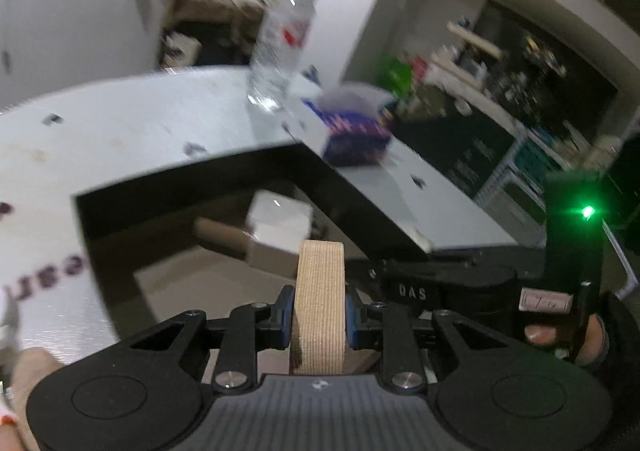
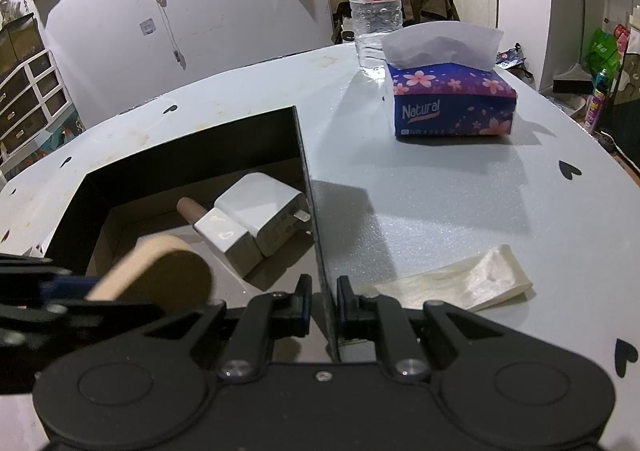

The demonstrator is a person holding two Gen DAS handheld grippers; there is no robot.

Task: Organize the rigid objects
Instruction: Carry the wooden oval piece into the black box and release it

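A tan roll with a ribbed side sits between the blue pads of my left gripper, which is shut on it. In the right wrist view the same roll hangs over the near left part of the open black box, with the left gripper blurred behind it. My right gripper is shut on the box's thin right wall. Inside the box lie white charger blocks and a small brown cylinder. The left wrist view also shows the charger blocks in the box.
On the pale table a blue flowered tissue pack stands beyond the box, with a clear water bottle behind it. A crumpled translucent bag lies to the right of my right gripper. The left wrist view is motion-blurred.
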